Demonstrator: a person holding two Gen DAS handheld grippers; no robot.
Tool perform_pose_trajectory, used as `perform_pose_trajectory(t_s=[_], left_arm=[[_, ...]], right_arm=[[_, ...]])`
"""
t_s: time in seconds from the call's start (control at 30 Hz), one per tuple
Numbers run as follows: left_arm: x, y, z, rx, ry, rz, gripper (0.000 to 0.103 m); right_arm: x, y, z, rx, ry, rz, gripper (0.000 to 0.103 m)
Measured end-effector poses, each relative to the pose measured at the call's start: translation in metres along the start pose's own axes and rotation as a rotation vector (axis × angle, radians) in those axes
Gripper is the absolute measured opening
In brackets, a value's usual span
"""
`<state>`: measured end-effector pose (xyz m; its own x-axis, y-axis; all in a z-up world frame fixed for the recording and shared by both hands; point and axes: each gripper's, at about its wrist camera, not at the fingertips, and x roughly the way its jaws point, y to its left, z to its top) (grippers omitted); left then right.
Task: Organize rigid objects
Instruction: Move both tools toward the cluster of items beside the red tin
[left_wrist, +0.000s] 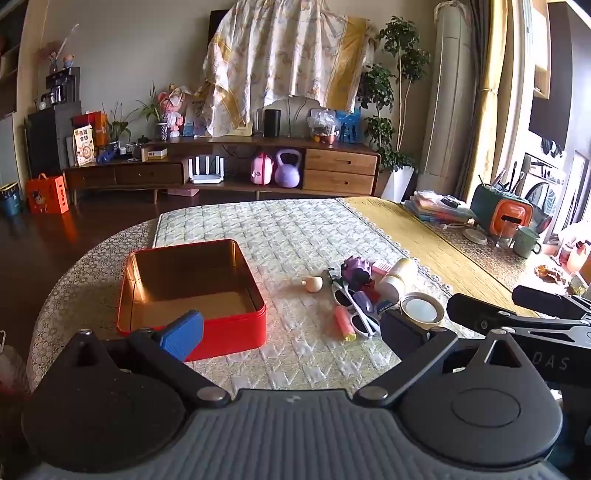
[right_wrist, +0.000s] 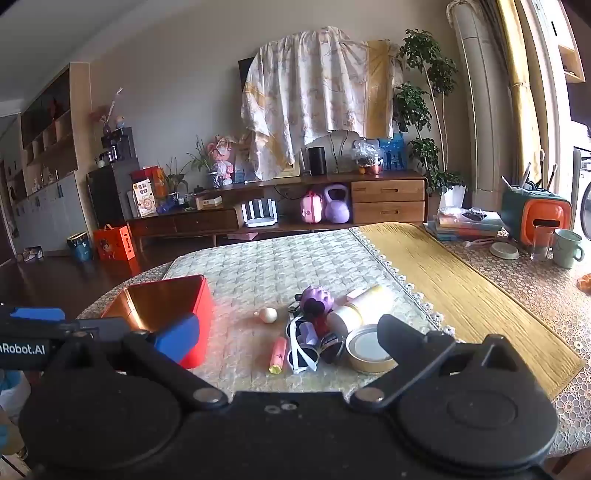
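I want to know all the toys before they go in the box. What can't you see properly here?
- Red toy, both views: buried under the purple toy and sunglasses.
- Tape roll, right view: near edge behind the right tool's finger.
- Box, right view: near corner behind the blue pad, floor unseen.
- Pink thing, left view: mostly behind the bottle.

Red tin (left_wrist: 229, 328) — copper inside, purple toy (left_wrist: 355, 268), pink tube (left_wrist: 343, 323)

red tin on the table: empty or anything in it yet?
Empty. The left wrist view shows the red tin lidless with a bare gold floor; the small items still lie beside it on the cloth.
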<state>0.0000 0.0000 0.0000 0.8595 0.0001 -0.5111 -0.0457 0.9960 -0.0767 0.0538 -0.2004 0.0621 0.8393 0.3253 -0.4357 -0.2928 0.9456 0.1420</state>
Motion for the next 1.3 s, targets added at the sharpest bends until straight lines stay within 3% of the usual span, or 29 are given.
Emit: perform_pose_trajectory(t_s=[1.3], left_arm=[[0.018,0.003,-0.006,0.0,0.051,0.013,0.103]], right_arm=[[0.005,-0.004,-0.002,0.015,0.031,0.04,0.1]])
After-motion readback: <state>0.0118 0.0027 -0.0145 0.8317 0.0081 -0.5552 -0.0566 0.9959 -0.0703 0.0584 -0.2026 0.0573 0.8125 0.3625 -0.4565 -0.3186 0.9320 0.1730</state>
